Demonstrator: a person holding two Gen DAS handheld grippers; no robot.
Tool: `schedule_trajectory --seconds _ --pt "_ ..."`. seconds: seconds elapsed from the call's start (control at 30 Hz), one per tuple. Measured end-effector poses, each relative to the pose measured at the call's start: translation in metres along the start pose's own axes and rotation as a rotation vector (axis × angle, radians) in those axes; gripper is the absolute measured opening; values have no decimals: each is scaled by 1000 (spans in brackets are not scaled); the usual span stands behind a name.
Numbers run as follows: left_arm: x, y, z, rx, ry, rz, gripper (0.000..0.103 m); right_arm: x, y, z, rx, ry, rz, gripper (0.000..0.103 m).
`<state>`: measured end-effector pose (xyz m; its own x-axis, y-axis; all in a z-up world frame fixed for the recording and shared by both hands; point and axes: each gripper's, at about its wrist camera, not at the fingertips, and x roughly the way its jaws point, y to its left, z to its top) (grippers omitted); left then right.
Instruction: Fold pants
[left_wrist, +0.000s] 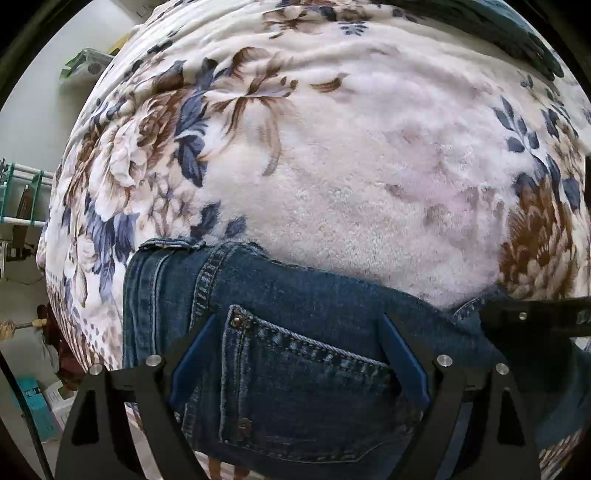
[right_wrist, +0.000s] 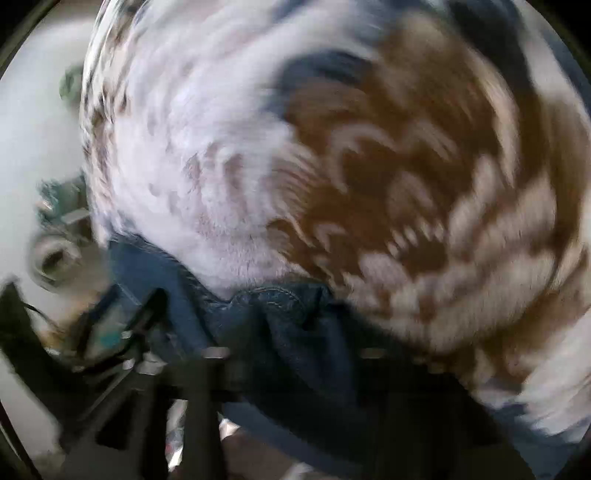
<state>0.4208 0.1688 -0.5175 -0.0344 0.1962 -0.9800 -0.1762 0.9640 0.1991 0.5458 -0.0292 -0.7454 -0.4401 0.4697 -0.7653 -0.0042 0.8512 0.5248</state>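
Dark blue jeans (left_wrist: 295, 295) lie on a floral fleece blanket (left_wrist: 351, 166), waistband and a back pocket toward the camera in the left wrist view. My left gripper (left_wrist: 299, 354) is open, its blue-padded fingers (left_wrist: 402, 354) wide apart over the pocket area. The right gripper's black finger (left_wrist: 535, 317) shows at the right edge, on the denim. The right wrist view is heavily motion-blurred: the jeans (right_wrist: 295, 332) bunch between the dark fingers of my right gripper (right_wrist: 295, 354); whether it grips the denim is not clear.
The blanket (right_wrist: 332, 166) covers a bed whose edge falls away at the left. Beyond it are a white wall, a teal rack (left_wrist: 26, 195) and boxes on the floor (left_wrist: 37, 406).
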Motion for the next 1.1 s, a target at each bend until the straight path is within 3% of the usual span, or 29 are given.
schedule_trajectory --seconds 0.1,0.13,0.2,0.23,0.33,0.37,0.47,0.6,0.67,0.73,0.77,0.8,0.9,0.97,1.1 --pt "-1 1 -2 20 -5 -14 88 -31 10 -14 17 -130 -26 16" --pt "-2 1 -2 27 -9 -15 88 -44 5 -19 53 -180 -6 5" --pt "0 1 -2 34 -5 -18 88 -64 -16 -25 145 -266 4 0" --pt "0 2 -2 35 -2 -16 88 -68 -26 -26 184 -278 32 0" --pt "0 0 -1 31 8 -14 88 -63 -42 -25 186 -183 216 1" --pt "0 0 -1 28 12 -13 88 -65 -40 -25 170 -189 205 1" --pt "-2 2 1 19 17 -12 88 -60 -36 -20 162 -133 198 10" --pt "-6 6 1 0 18 -2 88 -42 -32 -8 133 -66 154 54" --pt "-13 3 1 -7 5 0 88 -22 -23 -5 113 -13 103 54" --pt "-17 0 2 -2 -14 6 88 -16 -14 -6 59 -34 48 44" --pt "-18 -1 3 6 -23 11 88 -17 -10 -10 54 -65 39 12" --pt "-17 -4 5 18 -28 15 88 -21 -5 -13 57 -88 30 7" --pt "-15 -6 8 24 -28 18 88 -61 9 -29 42 -270 -48 1" --pt "-11 -1 8 18 -24 21 88 -78 -5 -32 103 -321 -45 0" --pt "-5 7 7 5 -5 21 88 -68 -38 -24 181 -256 -20 0"
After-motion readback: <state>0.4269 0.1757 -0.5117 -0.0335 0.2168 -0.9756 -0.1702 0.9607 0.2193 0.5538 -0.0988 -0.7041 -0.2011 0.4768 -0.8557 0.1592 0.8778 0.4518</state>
